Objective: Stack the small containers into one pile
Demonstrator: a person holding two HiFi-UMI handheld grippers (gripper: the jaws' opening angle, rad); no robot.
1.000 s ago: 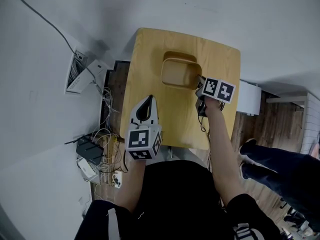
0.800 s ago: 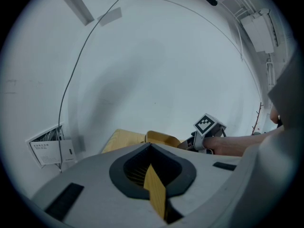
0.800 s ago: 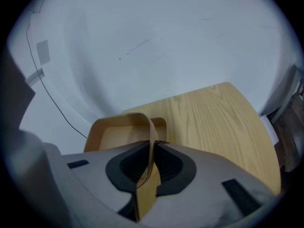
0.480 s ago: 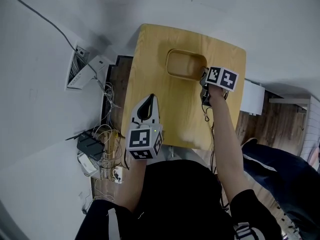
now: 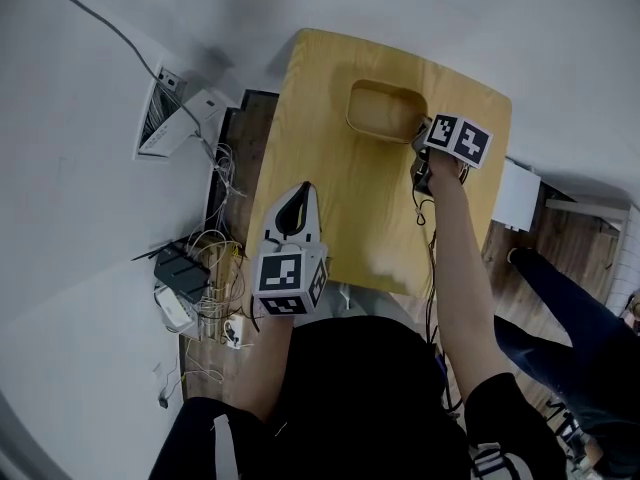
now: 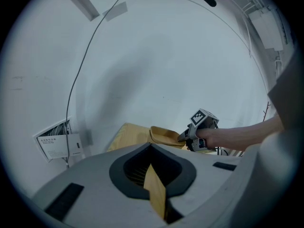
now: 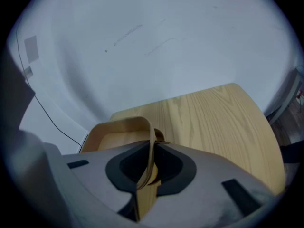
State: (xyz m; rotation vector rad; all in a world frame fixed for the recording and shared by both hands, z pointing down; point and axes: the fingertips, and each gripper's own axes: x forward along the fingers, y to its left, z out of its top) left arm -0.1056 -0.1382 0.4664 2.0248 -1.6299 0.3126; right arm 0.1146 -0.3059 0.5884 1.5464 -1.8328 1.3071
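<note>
A small, light wooden container (image 5: 380, 108) sits at the far side of the wooden table (image 5: 340, 218). My right gripper (image 5: 422, 140) is shut on the thin right wall of the container (image 7: 114, 137), which passes between the pads. A second rim edge peeks out just beside the held wall, so it seems nested with another container; the two cannot be told apart in the head view. My left gripper (image 5: 298, 196) hovers over the table's near left edge, shut with nothing in it. The left gripper view shows the container (image 6: 164, 137) and the right gripper (image 6: 183, 137) far ahead.
Cables, power strips and a black box (image 5: 185, 298) lie on the floor left of the table. A white wall box (image 5: 170, 118) is at the upper left. A white unit (image 5: 515, 193) stands right of the table, with a person's leg (image 5: 560, 308) beyond it.
The right gripper carried its container toward the table's far side, onto the second container. Two offset rims a second ago now read as one shape. The left gripper stayed put.
</note>
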